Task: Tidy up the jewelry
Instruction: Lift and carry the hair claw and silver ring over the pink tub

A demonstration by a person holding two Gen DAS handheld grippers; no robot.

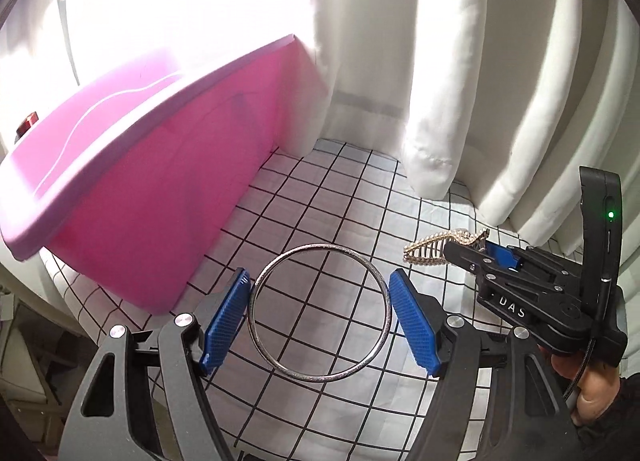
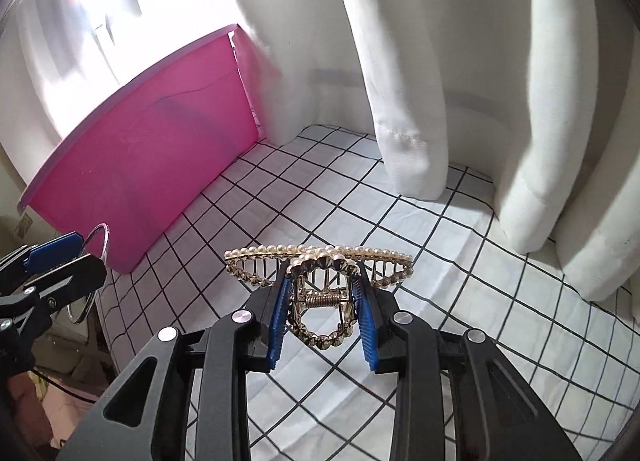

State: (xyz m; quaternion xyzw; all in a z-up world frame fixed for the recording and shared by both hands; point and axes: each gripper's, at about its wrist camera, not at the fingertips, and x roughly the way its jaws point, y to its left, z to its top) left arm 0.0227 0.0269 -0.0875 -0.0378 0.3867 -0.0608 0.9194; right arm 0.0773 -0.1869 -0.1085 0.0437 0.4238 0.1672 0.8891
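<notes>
Holding a thin silver bangle (image 1: 319,313) between its blue pads (image 1: 224,321), the left gripper (image 1: 320,315) hangs above a white cloth with a black grid (image 1: 344,189) that covers the bench. The jaws stand wide, one pad against each side of the ring, and the grid shows through its middle. In the right wrist view the same bangle (image 2: 96,245) shows at the far left edge, caught in that gripper (image 2: 60,257).

The right gripper (image 2: 322,313) is clamped on a gold hair clip (image 2: 320,265) set with small pearls. Its pads press the two looped handles at the spring, and the toothed part with the pearl rows sticks out beyond the fingertips, clear of the cloth. In the left wrist view the clip (image 1: 436,247) pokes out at the right, in front of the black gripper body, with a hand (image 1: 588,385) below it.

A pink box (image 1: 120,181) with a lid stands on the cloth to the left. White curtains (image 1: 452,81) hang behind, their hems touching the cloth.
</notes>
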